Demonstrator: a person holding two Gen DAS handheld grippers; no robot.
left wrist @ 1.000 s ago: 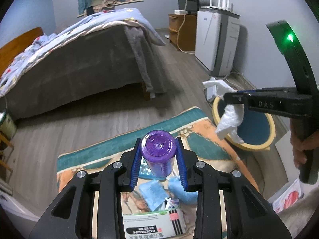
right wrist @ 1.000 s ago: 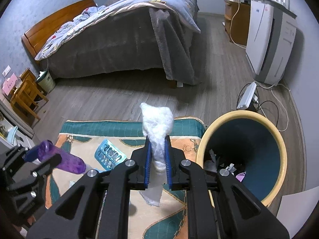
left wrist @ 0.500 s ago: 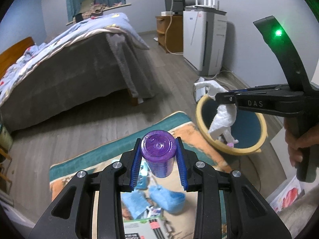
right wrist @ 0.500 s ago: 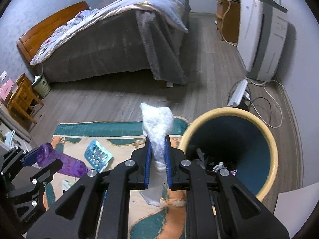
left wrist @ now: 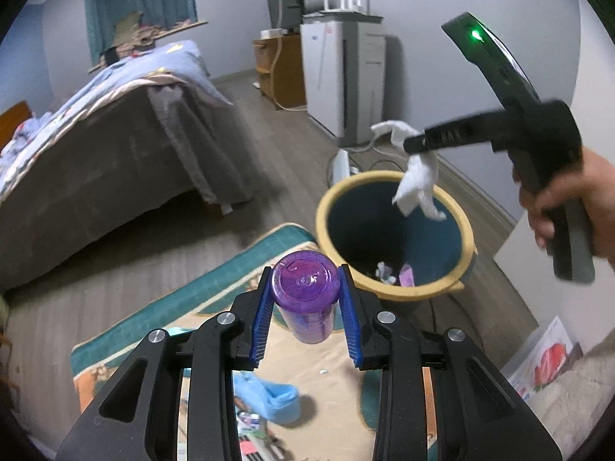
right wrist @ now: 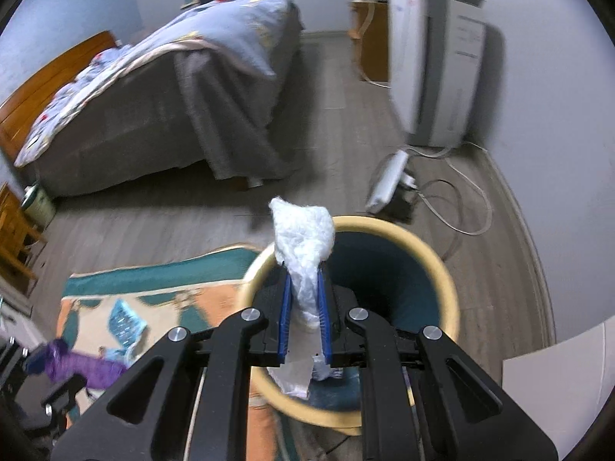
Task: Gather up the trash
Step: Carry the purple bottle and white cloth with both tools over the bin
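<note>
My left gripper point(left wrist: 306, 294) is shut on a purple plastic bottle point(left wrist: 306, 288), held above the rug just short of the yellow-rimmed bin point(left wrist: 384, 292). My right gripper point(right wrist: 304, 288) is shut on a crumpled white tissue point(right wrist: 303, 238) and hangs over the bin's rim point(right wrist: 442, 269). The left wrist view shows the same tissue point(left wrist: 417, 180) dangling over the bin's mouth, with a hand point(left wrist: 569, 199) on the right gripper's handle. Small scraps point(left wrist: 388, 272) lie at the bin's bottom. The purple bottle point(right wrist: 77, 365) also shows blurred at the right wrist view's lower left.
A patterned rug point(left wrist: 184, 299) carries a blue sock point(left wrist: 269, 399), a blue blister pack point(right wrist: 125, 320) and a box. A bed point(left wrist: 96, 146) stands behind it. A white appliance point(left wrist: 342, 80), a power strip with cables point(right wrist: 388, 180) and a wooden cabinet point(left wrist: 276, 65) line the wall.
Both grippers have moved toward the bin. The tissue now hangs over the bin's opening, and the bottle has come close to its rim. Neither grip has altered.
</note>
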